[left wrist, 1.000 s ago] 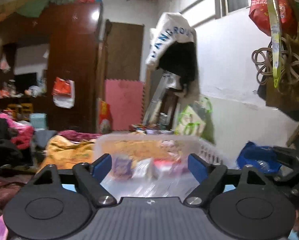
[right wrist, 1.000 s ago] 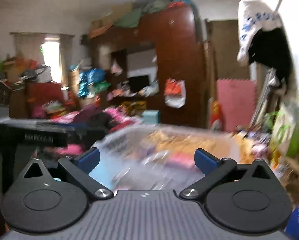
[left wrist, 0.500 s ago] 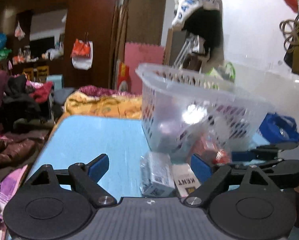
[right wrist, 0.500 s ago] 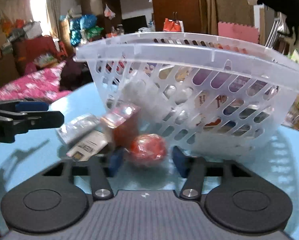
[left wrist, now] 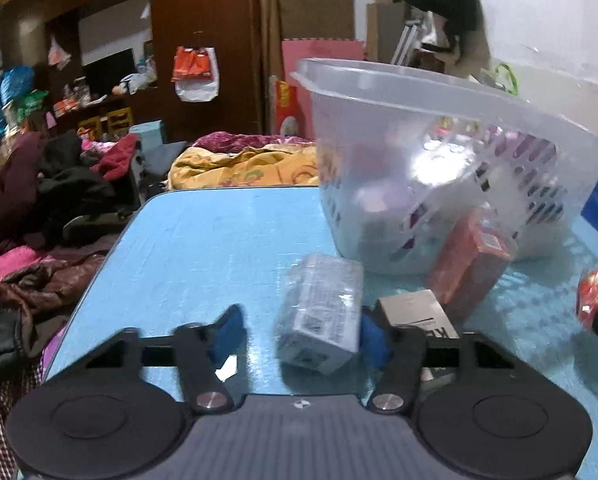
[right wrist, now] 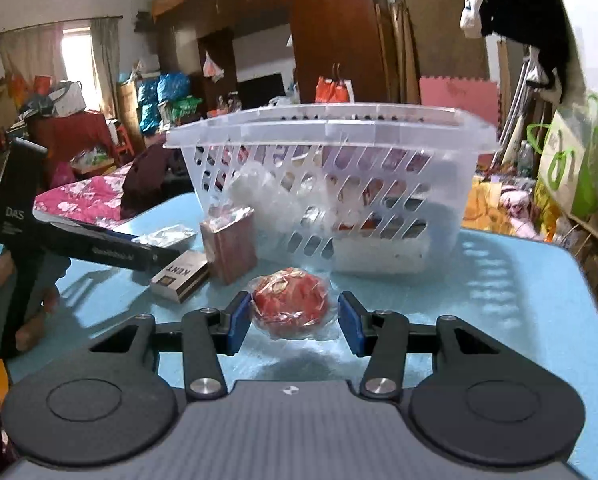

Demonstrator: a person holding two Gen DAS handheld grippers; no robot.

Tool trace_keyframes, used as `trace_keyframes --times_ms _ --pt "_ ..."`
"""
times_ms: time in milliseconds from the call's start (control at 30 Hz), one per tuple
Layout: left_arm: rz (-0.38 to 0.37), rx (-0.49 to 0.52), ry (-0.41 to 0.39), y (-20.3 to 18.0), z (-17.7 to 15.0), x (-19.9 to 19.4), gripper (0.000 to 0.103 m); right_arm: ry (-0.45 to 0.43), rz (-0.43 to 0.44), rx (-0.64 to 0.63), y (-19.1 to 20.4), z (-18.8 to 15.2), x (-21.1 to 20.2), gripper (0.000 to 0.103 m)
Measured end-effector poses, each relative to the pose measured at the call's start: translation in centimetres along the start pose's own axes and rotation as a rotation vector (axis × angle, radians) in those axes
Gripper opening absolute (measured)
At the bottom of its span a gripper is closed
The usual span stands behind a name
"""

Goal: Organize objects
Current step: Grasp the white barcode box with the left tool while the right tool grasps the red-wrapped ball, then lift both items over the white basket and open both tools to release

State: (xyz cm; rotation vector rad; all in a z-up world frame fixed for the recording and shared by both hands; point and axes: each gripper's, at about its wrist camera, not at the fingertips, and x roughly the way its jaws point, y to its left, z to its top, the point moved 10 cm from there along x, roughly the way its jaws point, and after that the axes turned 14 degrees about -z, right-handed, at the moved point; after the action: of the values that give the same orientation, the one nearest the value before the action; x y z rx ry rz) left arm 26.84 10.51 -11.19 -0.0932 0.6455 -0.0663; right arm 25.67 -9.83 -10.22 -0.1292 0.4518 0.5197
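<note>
A clear plastic basket [left wrist: 439,128] [right wrist: 331,128] with packets inside stands on the blue table [left wrist: 219,240]. In front of it lie a grey box in clear wrap [left wrist: 323,312], a white Kent pack [left wrist: 415,312] [right wrist: 181,276], a red-brown wrapped box [left wrist: 467,264] [right wrist: 229,246] and a red ball in cellophane [right wrist: 291,304] [left wrist: 597,296]. My left gripper [left wrist: 301,336] is closing around the grey box; its right pad touches it, while a gap shows at the left pad. My right gripper [right wrist: 294,322] is shut on the red ball, both pads against its wrap.
A hand [right wrist: 31,312] holds the left tool's black body [right wrist: 23,220] at the left edge of the right wrist view. Piles of clothes [left wrist: 59,184] and bedding [left wrist: 251,164] lie beyond the table's far and left edges. Bags [right wrist: 567,168] stand to the right.
Both grippers have come down from above the basket to the tabletop in front of it. The right jaws closed onto the red ball. The left jaws have narrowed around the grey wrapped box.
</note>
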Motion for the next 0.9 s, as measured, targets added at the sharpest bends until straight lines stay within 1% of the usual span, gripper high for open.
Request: trace_keyframes --times_ms 33,100,133,167,233,400,467,567,600,667,700,733,767,833,900 --pt "-0.003 0.009 -0.005 -0.3 0.1 0.0 0.046 -0.003 0.002 0.0 0.0 0.0 0.0 0.051" --pt "-0.026 0.008 -0.028 -0.4 0.0 -0.4 0.045 -0.025 -0.012 0.003 -0.2 0.2 -0.1 0.051" --pt "-0.051 0.002 -0.055 -0.5 0.2 -0.8 0.045 -0.028 -0.027 0.003 -0.3 0.1 0.0 0.051" --pt "-0.064 -0.005 -0.087 -0.5 0.3 -1.4 0.045 -0.026 -0.023 0.01 -0.5 0.2 0.0 0.051" --pt "-0.072 -0.014 -0.15 -0.5 0.5 -2.5 0.045 -0.043 0.0 0.022 -0.5 0.3 -0.3 0.051" --pt "-0.118 0.006 -0.292 -1.4 1.0 -5.3 0.046 -0.104 -0.014 0.005 -0.3 0.7 -1.3 0.051" --pt "-0.132 0.021 -0.322 -1.8 1.1 -5.8 0.046 -0.12 -0.012 0.002 -0.2 0.8 -1.5 0.051" --pt "-0.14 0.046 -0.335 -2.5 1.1 -5.9 0.046 -0.139 -0.003 0.026 -0.6 1.0 -1.8 0.051" --pt "-0.146 0.05 -0.338 -2.6 1.2 -6.0 0.046 -0.158 0.002 0.039 -0.8 1.1 -2.2 0.051" --pt "-0.182 0.021 -0.357 -2.9 1.2 -6.8 0.046 -0.241 0.003 0.079 -1.5 1.7 -3.6 0.051" --pt "-0.201 -0.003 -0.377 -2.9 1.3 -7.3 0.046 -0.287 -0.009 0.086 -1.9 2.0 -4.4 0.051" --pt "-0.207 -0.001 -0.398 -3.4 1.5 -8.2 0.046 -0.315 -0.03 0.087 -2.2 2.3 -5.0 0.051" --pt "-0.201 0.014 -0.425 -3.9 2.1 -9.2 0.046 -0.339 -0.037 0.095 -2.5 3.0 -5.7 0.051" --pt "-0.193 0.015 -0.465 -4.6 3.6 -10.7 0.046 -0.37 -0.01 0.103 -2.7 5.1 -7.1 0.051" --pt "-0.239 0.015 -0.485 -5.6 6.2 -11.7 0.046 -0.396 -0.03 0.081 -2.7 7.7 -8.0 0.051"
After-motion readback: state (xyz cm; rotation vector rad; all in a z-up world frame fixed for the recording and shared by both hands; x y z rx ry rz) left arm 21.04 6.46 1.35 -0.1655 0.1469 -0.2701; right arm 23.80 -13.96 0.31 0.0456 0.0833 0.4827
